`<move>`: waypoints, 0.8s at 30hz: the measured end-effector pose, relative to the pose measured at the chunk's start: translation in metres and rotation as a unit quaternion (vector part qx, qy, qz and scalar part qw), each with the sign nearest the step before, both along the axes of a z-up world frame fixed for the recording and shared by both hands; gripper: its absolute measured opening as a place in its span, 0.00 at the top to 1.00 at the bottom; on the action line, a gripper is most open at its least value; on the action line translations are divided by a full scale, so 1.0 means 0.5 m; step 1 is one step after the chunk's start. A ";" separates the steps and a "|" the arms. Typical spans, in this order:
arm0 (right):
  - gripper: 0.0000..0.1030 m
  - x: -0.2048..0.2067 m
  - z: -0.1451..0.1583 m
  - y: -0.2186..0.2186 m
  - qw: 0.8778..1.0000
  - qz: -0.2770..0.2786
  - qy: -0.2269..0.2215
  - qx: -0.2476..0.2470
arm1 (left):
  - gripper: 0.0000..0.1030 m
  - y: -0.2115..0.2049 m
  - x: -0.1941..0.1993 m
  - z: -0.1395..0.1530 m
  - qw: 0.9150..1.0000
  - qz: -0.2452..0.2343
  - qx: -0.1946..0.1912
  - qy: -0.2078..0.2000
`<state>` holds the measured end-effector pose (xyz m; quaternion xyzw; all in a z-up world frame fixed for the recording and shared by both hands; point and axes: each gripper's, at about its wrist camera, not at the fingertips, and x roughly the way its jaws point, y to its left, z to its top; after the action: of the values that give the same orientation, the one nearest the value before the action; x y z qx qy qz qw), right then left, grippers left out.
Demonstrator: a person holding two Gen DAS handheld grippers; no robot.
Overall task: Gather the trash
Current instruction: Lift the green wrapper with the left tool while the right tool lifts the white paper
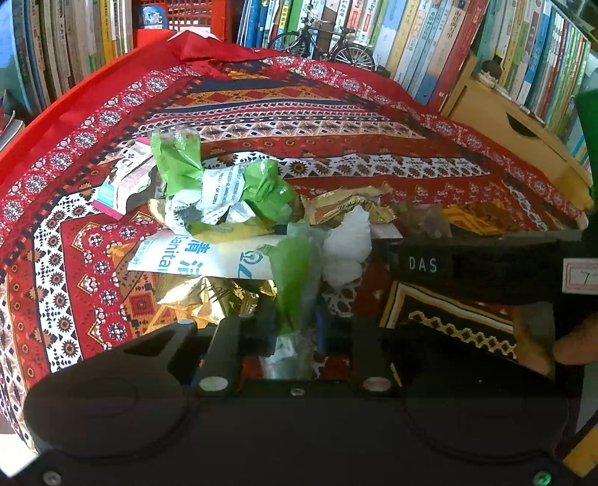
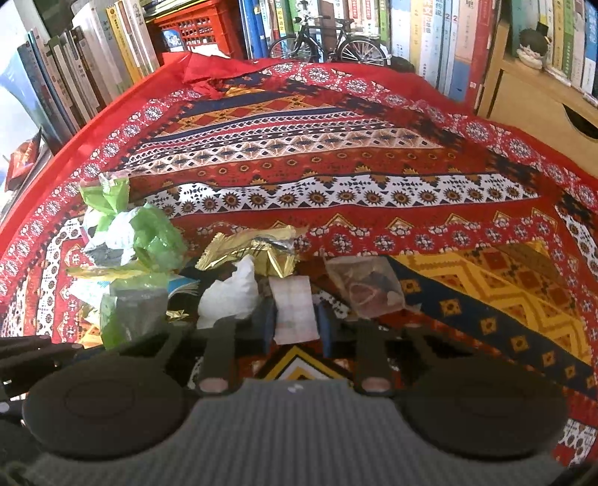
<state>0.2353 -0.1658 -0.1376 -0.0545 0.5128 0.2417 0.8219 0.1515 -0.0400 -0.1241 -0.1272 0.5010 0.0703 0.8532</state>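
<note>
A heap of trash lies on the patterned red tablecloth point(image 1: 336, 123). My left gripper point(image 1: 295, 325) is shut on a green and clear plastic wrapper point(image 1: 293, 284) at the heap's near edge. My right gripper point(image 2: 295, 321) is shut on a pale paper slip point(image 2: 293, 306) that stands up between its fingers. Around them lie a crumpled green and white wrapper point(image 1: 224, 187), gold foil point(image 2: 258, 250), a white tissue point(image 2: 231, 295), a white sanitary packet point(image 1: 194, 258) and a clear bag with brown contents point(image 2: 370, 288). The right gripper's black body point(image 1: 422, 263) shows at the right of the left wrist view.
Bookshelves full of books ring the table. A model bicycle point(image 1: 325, 45) and a red crate point(image 1: 194, 15) stand at the back. A wooden drawer box point(image 1: 504, 119) sits at the right. A hand point(image 1: 575, 344) holds the right gripper.
</note>
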 end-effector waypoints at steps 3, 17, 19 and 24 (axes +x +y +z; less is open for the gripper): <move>0.71 -0.008 0.009 -0.004 1.000 -0.005 0.000 0.004 | 0.83 -0.003 -0.007 0.009 1.000 -0.001 0.000 -0.005; 0.72 -0.064 0.058 -0.036 0.999 -0.036 -0.006 0.026 | 0.83 -0.008 -0.066 0.054 1.000 -0.001 -0.002 -0.030; 0.72 -0.075 0.066 -0.040 0.999 -0.039 -0.009 0.029 | 0.83 -0.008 -0.078 0.060 1.000 0.000 -0.002 -0.031; 0.72 -0.107 0.091 -0.047 0.998 -0.042 -0.020 0.032 | 0.83 -0.006 -0.107 0.077 0.999 0.006 -0.003 -0.035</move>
<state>0.1816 -0.1890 -0.0922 -0.0110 0.4901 0.2221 0.8428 0.0981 -0.0428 -0.0857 -0.1350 0.4699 0.0694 0.8696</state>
